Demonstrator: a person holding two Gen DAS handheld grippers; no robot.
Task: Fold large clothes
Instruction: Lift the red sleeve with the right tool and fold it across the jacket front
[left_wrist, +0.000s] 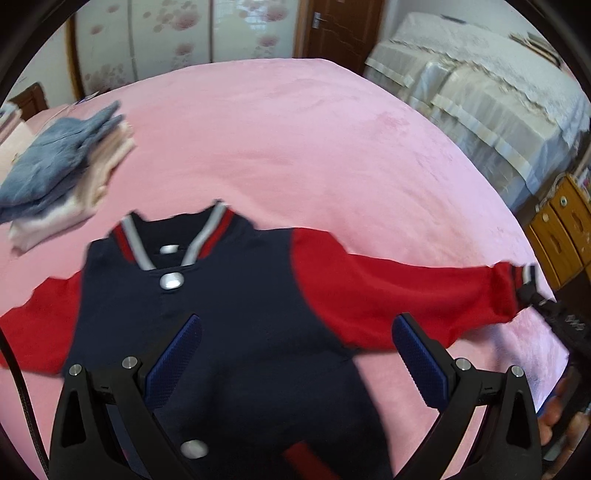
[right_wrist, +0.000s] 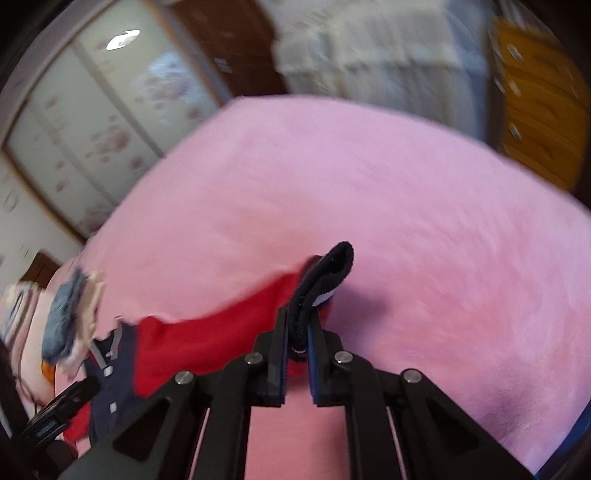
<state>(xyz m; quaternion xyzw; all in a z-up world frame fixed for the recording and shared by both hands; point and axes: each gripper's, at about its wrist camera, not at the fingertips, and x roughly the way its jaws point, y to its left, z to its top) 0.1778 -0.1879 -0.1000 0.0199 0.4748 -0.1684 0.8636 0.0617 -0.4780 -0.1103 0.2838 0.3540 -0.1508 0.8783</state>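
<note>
**Sleeve cuff pinched, jacket spread on the pink bed**

The navy-and-red jacket (left_wrist: 229, 314) lies face up, snaps done up, on the pink bedspread (left_wrist: 295, 147), both red sleeves stretched out to the sides. The right gripper (right_wrist: 298, 332) is clenched on the striped cuff (right_wrist: 325, 280) at the end of one sleeve, the ribbed knit bunched between its pads. The left gripper (left_wrist: 295, 350) hangs over the jacket's chest with its jaws spread wide, grasping nothing.

The garment looks soft and fairly thick, a limp fleece that should sag and drag rather than hold a crease. The ribbed cuffs, collar and hem look like the firmest places to take hold; the smooth body panel would likely need a pinch at a seam or shoulder.

The plush bedspread probably gives a little and clings to fabric. A stack of folded clothes (left_wrist: 62, 177) sits near the collar side. Behind stand flowered wardrobe doors (left_wrist: 166, 33), a covered sofa (left_wrist: 480, 92) and a wooden cabinet (left_wrist: 561, 229).
</note>
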